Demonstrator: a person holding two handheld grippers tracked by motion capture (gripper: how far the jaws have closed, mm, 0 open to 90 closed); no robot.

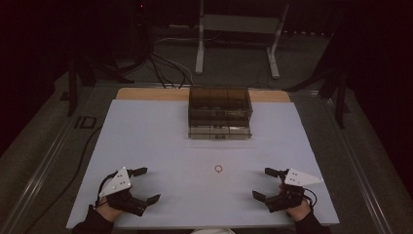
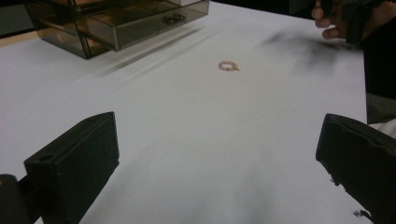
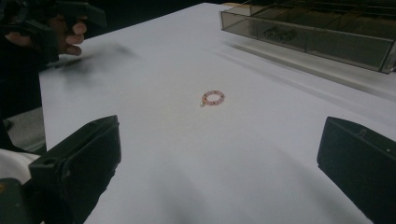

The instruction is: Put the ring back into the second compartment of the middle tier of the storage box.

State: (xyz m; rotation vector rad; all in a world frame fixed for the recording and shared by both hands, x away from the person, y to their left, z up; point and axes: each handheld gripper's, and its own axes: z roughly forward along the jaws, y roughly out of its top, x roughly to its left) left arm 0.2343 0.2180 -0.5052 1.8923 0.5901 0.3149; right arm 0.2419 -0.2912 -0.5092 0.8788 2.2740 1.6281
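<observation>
On the white bench [image 1: 160,136] the bracelet [image 1: 218,168] lies untouched; your left tool [image 1: 142,185] and right tool [image 1: 267,184] gape released, so reach in next.

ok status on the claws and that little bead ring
Left claw open, right claw open, both empty. Bead ring lies between them. Path clear.

- The place looked like a lab or test room, dim and bare.
- A white table [image 1: 146,126] stood on a grey floor [image 1: 44,141], framed by metal rails [image 1: 39,170].
- Black cables [image 1: 160,68] ran across the floor behind it.
- A metal stand [image 1: 238,29] with two legs stood farther back.
</observation>
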